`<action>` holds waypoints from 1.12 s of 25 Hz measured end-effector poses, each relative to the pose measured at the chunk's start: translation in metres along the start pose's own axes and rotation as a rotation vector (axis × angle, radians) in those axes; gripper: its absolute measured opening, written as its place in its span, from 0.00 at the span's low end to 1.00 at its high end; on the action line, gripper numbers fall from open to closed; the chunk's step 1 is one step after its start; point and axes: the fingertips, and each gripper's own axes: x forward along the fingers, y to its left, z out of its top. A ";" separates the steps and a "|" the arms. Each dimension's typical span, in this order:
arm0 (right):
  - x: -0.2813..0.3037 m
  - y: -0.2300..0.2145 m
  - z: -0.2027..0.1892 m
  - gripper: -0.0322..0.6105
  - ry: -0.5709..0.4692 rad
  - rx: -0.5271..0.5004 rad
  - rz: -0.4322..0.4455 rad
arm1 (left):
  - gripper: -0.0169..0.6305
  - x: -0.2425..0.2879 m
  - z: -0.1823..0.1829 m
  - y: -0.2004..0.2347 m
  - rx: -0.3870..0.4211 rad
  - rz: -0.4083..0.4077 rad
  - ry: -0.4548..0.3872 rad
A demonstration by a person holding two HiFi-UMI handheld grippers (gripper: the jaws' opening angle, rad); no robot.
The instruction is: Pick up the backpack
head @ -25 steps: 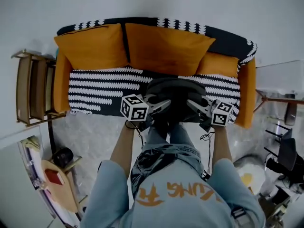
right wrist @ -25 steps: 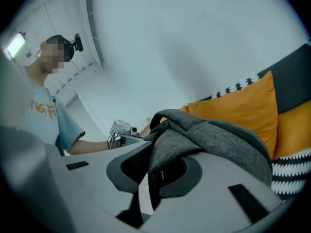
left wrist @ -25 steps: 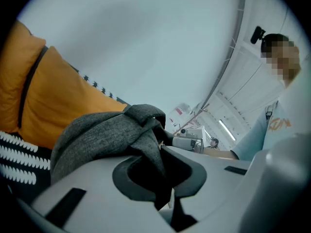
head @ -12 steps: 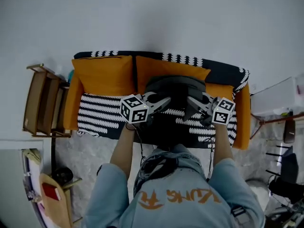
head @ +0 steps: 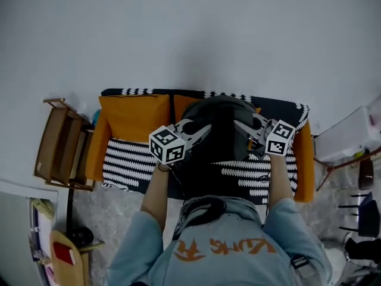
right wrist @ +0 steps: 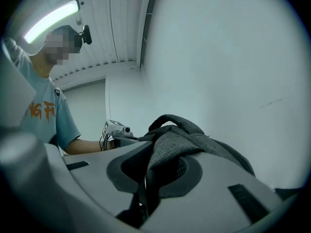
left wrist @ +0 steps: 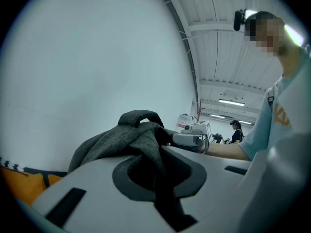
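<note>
Both grippers are clenched on the dark grey backpack [head: 221,124], one at each side of its top. In the left gripper view the left gripper [left wrist: 163,176] has a fold of the backpack's [left wrist: 127,136] woven fabric pinched between its dark pads, and the bag's carry loop arches up just beyond the jaws. In the right gripper view the right gripper [right wrist: 151,181] bites a matching fold of the backpack [right wrist: 194,141], with a thin strap trailing down through the narrow gap. From the head view the left gripper [head: 205,128] and the right gripper [head: 239,126] point inward toward each other. The bag hangs between them in front of the person's chest, over the middle of the sofa [head: 302,159]; whether its bottom is off the striped seat cannot be told. An orange cushion [head: 134,115] leans on the sofa's back to the bag's left. A wooden rack [head: 56,148] stands just beside the sofa's left arm and a white box [head: 351,137] near its right arm. A bare white wall [head: 190,34] lies beyond the sofa, with pale floor [head: 116,207] in front of it.
</note>
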 end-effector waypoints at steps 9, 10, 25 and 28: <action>-0.069 -0.006 0.048 0.11 -0.033 -0.128 0.025 | 0.10 0.055 0.045 -0.041 0.138 -0.010 -0.066; -0.077 -0.008 0.051 0.11 -0.038 -0.138 0.024 | 0.10 0.062 0.049 -0.044 0.149 -0.018 -0.070; -0.114 -0.018 0.066 0.11 -0.056 -0.181 -0.038 | 0.10 0.097 0.064 -0.058 0.198 -0.115 -0.077; -0.114 -0.021 0.064 0.11 -0.054 -0.185 -0.057 | 0.10 0.100 0.063 -0.054 0.199 -0.143 -0.078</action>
